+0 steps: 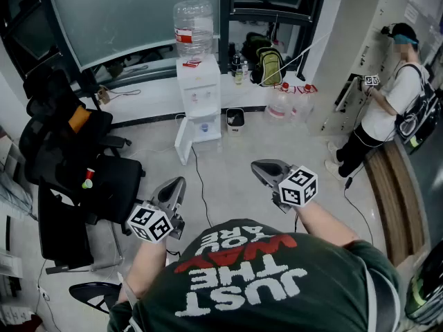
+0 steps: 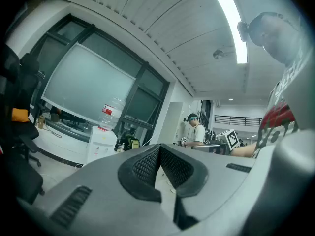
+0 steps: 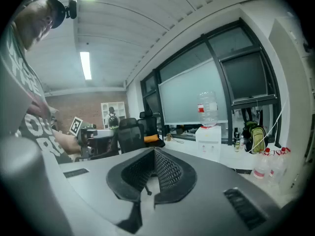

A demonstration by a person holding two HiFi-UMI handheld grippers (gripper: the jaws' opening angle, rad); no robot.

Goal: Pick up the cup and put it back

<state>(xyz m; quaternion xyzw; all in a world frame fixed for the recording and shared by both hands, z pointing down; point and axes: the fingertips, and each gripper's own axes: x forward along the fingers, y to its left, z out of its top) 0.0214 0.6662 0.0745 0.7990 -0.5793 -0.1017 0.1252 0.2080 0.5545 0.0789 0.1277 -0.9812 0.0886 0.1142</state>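
No cup that I can make out shows in any view. My left gripper (image 1: 177, 185) is held in front of my chest, pointing at the floor, its jaws shut with nothing between them. In the left gripper view the left gripper (image 2: 159, 147) has its ribbed pads (image 2: 145, 165) meeting at the tip. My right gripper (image 1: 259, 168) is held at about the same height to the right, also shut and empty. The right gripper (image 3: 153, 152) shows closed pads (image 3: 167, 169) in its own view. A small red and green thing (image 1: 87, 179) lies on a black office chair (image 1: 104, 178).
A white water dispenser (image 1: 199, 95) with a big bottle stands by the window wall. A green backpack (image 1: 268, 62), water jugs (image 1: 280, 104) and a small bin (image 1: 235, 119) lie near it. Another person (image 1: 387, 102) stands at the right. A cable (image 1: 202, 185) runs across the floor.
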